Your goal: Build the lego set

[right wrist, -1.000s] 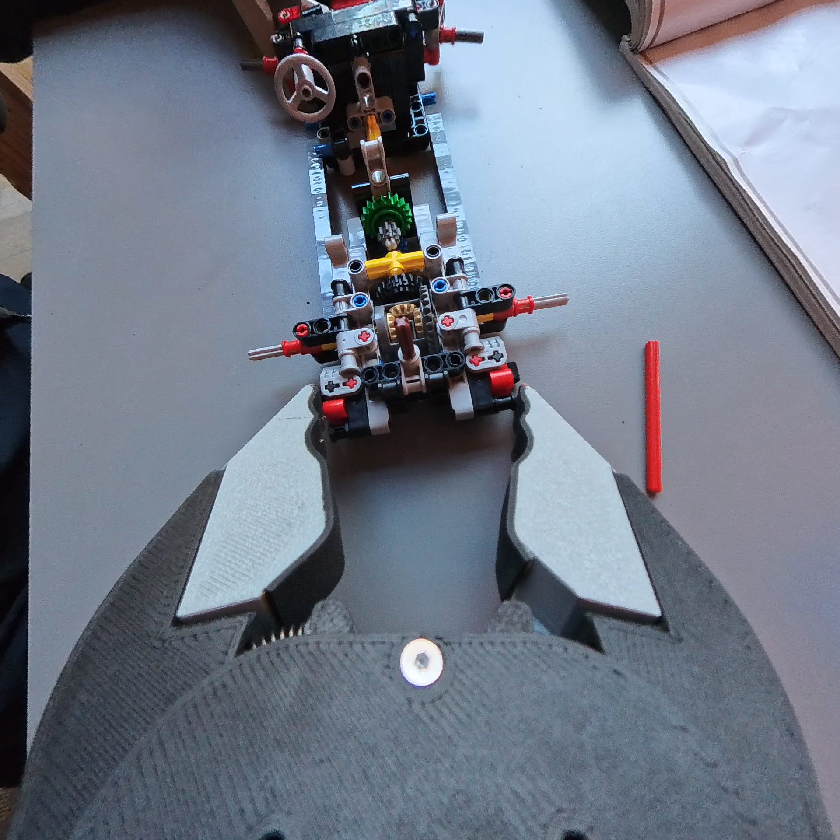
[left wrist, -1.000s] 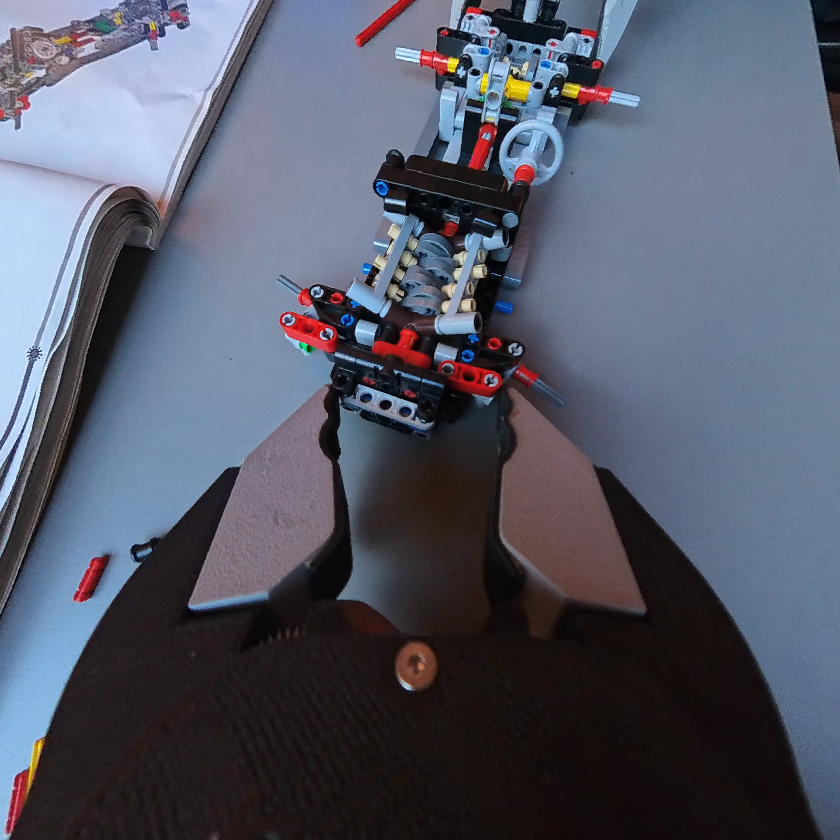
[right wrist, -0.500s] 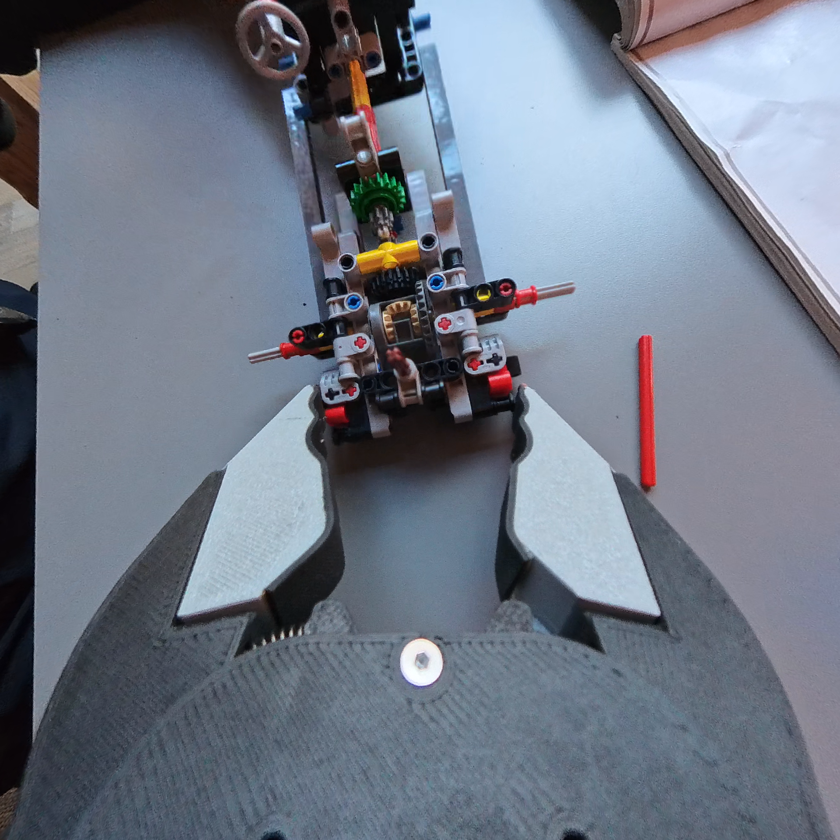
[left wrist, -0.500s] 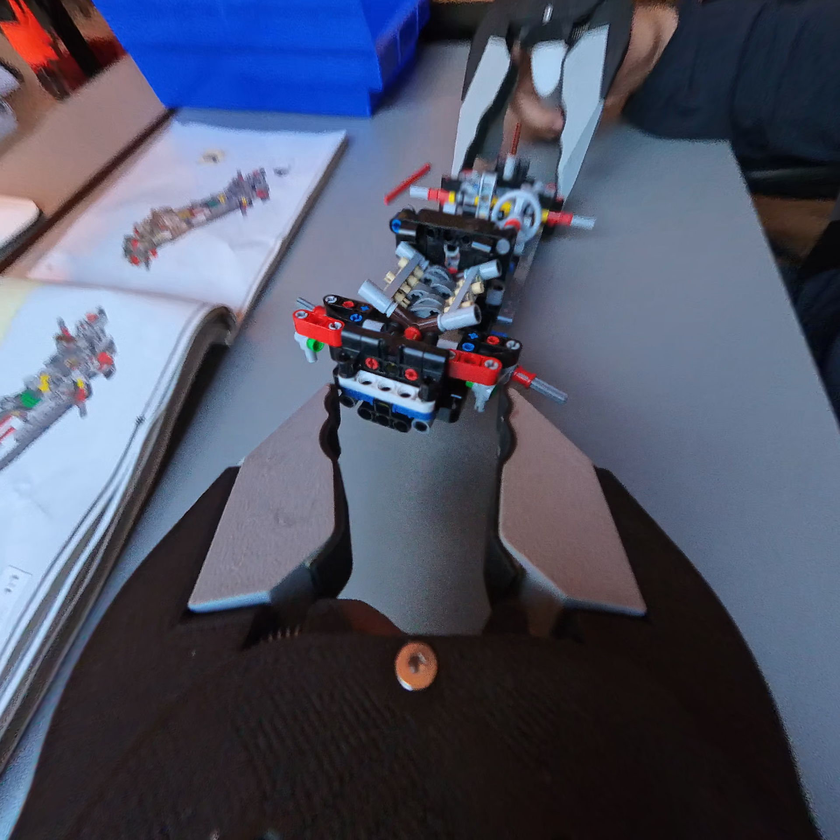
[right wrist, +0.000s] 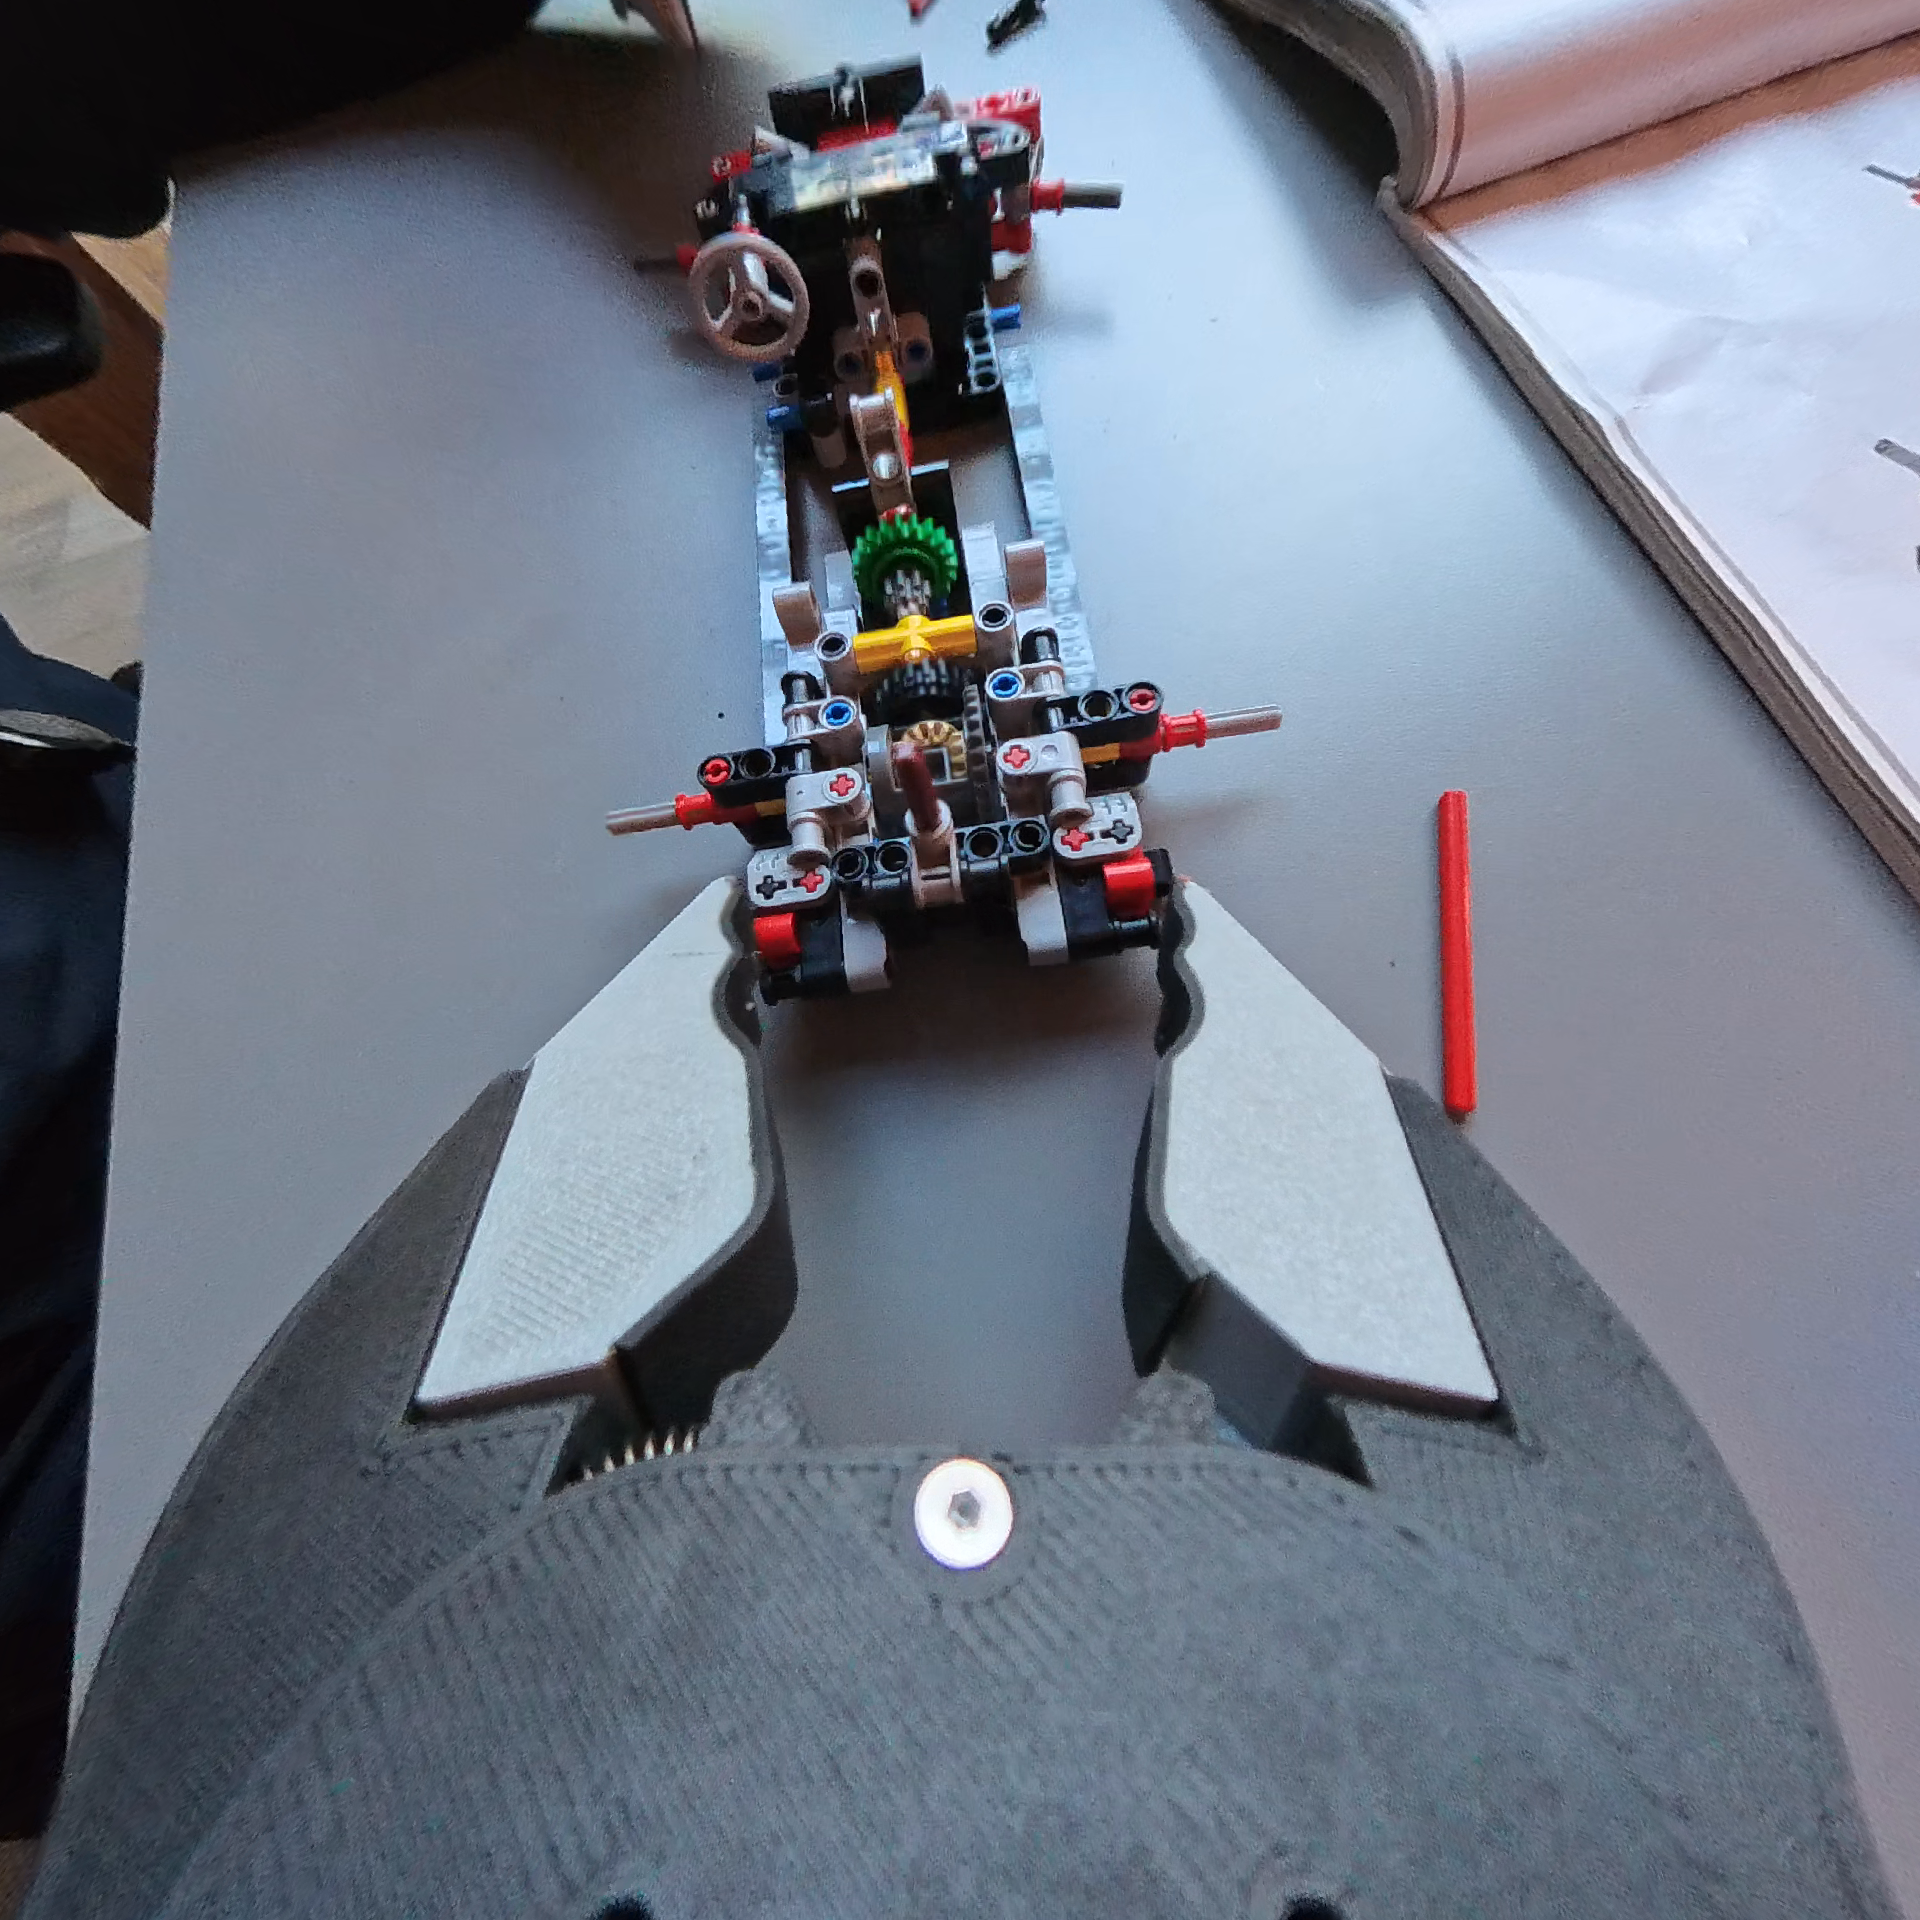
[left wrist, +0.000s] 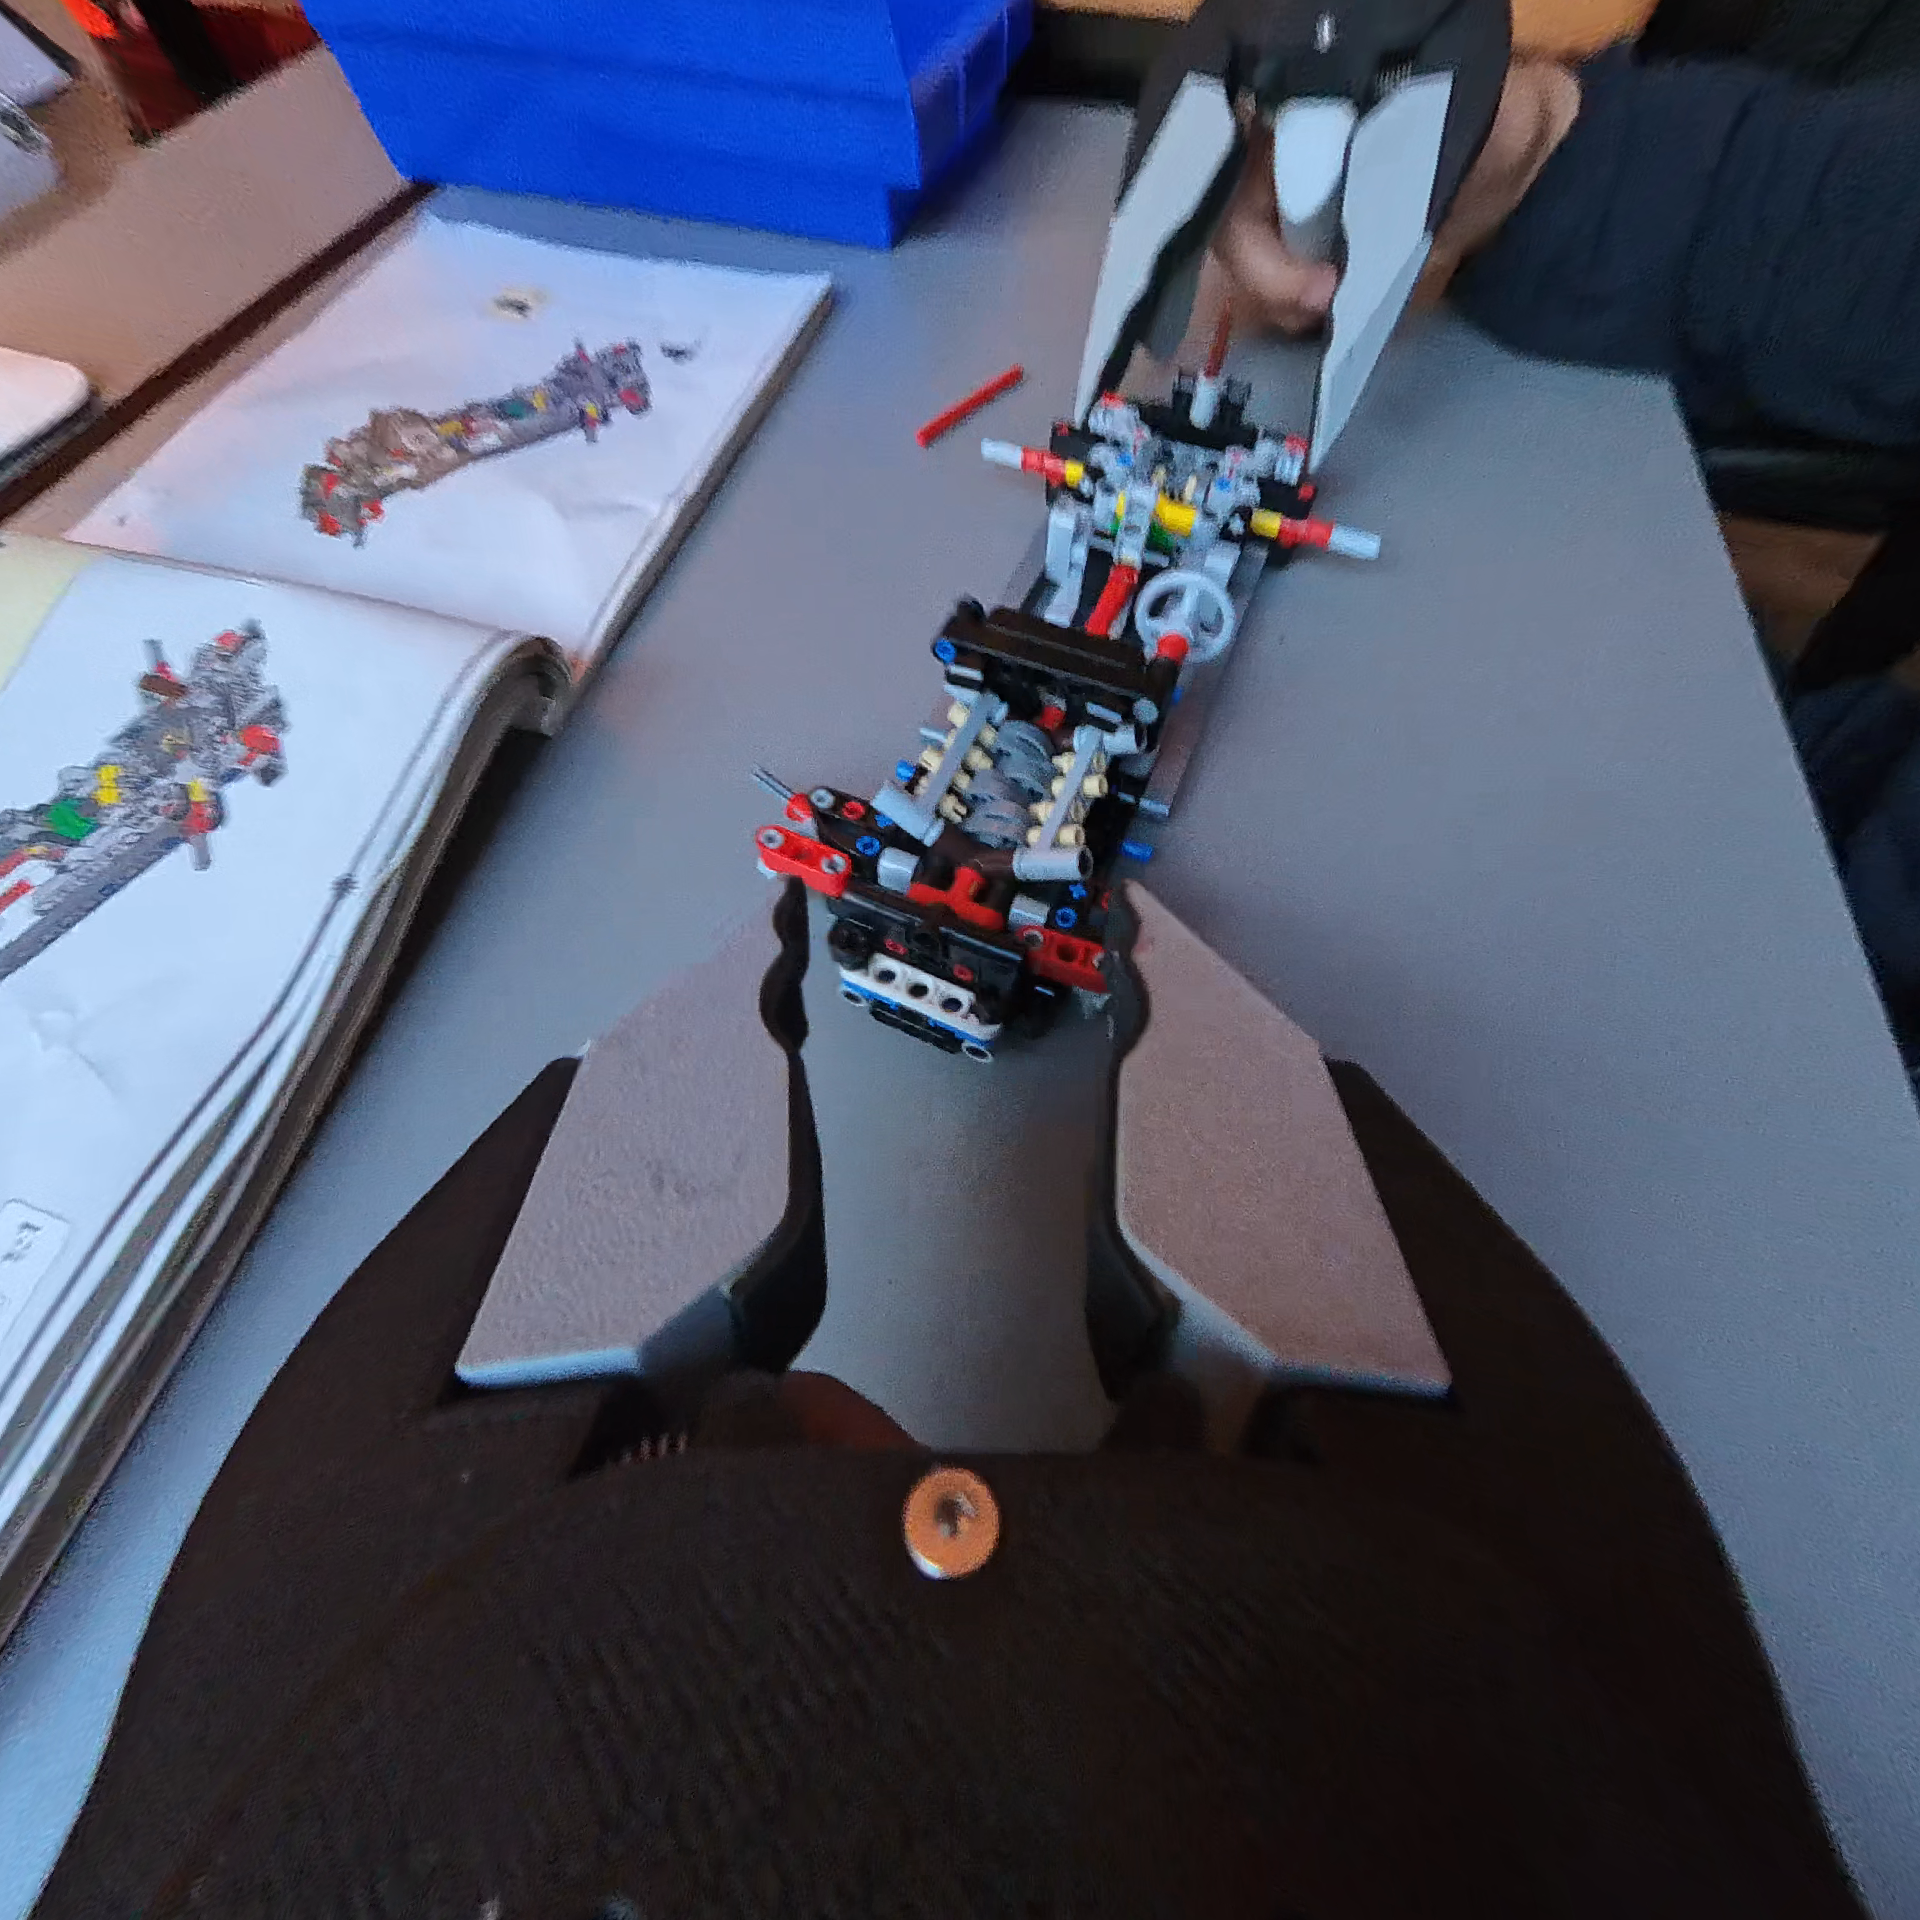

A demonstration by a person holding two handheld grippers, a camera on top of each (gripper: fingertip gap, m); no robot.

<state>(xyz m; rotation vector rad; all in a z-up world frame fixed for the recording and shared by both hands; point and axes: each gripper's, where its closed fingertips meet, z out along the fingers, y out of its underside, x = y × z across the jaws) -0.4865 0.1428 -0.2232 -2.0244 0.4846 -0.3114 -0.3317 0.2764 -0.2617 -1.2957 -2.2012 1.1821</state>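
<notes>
Brick-built chassis, lengthwise on table: right tool pinches its near end; left tool, spread, apparently brackets the opposite end to steady it.

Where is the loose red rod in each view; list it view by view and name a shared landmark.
Left wrist view: the loose red rod lies far up on the grey table, left of the model chassis's far end.
Right wrist view: the rod lies right of the near fingers, lengthwise.
Shared landmark: the grey steering wheel.
</notes>
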